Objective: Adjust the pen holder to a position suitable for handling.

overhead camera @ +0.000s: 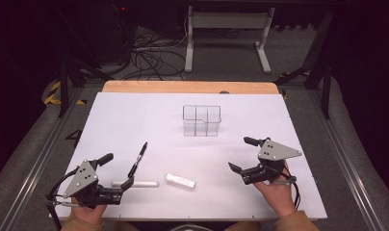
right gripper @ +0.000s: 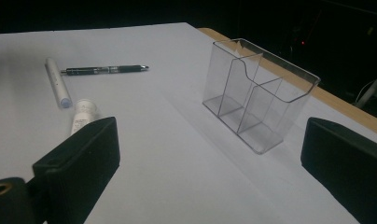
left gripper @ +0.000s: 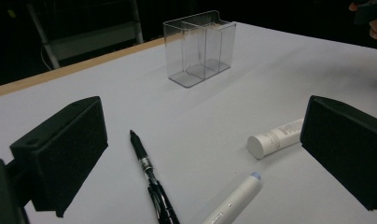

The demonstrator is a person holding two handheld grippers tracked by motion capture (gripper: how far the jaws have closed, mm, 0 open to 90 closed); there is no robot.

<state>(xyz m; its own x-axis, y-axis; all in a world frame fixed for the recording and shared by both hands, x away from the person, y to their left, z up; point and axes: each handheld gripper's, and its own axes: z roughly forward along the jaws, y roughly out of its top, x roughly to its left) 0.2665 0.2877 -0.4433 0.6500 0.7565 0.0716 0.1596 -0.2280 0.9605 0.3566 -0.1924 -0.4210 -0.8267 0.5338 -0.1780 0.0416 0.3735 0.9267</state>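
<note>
Clear glossy plastic three-compartment holder (overhead camera: pixel 202 120); matt white worktop (overhead camera: pixel 135 125) edged in wood; glossy black plastic pen (left gripper: pixel 151 179).

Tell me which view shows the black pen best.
The left gripper view: the black pen lies close between the open jaws, its tip sharp. The high view shows it whole but small; the right gripper view shows it far off.

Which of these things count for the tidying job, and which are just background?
In the job:
black pen
white marker
white tube
clear organizer
left gripper, open
right gripper, open

Lying about:
white desk frame
floor cables
</note>
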